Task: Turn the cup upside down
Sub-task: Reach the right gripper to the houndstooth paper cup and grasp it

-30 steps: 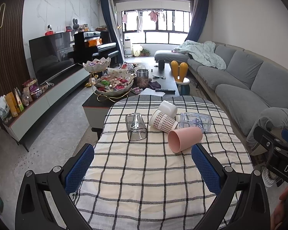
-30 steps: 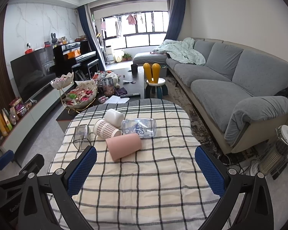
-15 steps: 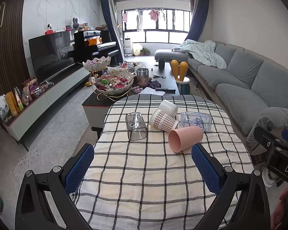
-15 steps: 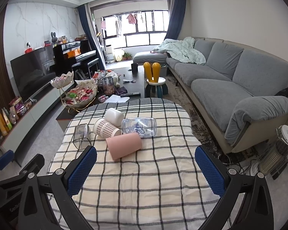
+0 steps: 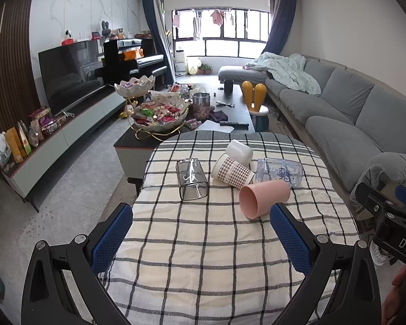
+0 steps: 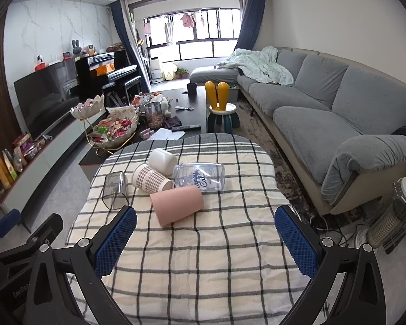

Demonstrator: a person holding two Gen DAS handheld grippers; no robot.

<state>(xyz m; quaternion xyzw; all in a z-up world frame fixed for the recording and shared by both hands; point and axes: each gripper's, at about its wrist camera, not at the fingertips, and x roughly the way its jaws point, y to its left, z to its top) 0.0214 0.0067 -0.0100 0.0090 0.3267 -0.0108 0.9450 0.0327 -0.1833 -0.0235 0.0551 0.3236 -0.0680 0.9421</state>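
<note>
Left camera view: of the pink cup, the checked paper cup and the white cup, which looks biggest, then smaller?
1. pink cup, though it lies nearest the camera
2. checked paper cup
3. white cup, farthest and partly hidden, so its true size is unsure

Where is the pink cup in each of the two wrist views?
Left wrist: the pink cup lies on its side right of centre, its mouth facing the camera.
Right wrist: the pink cup lies left of centre.
Shared landmark: the checked paper cup just behind it.
</note>
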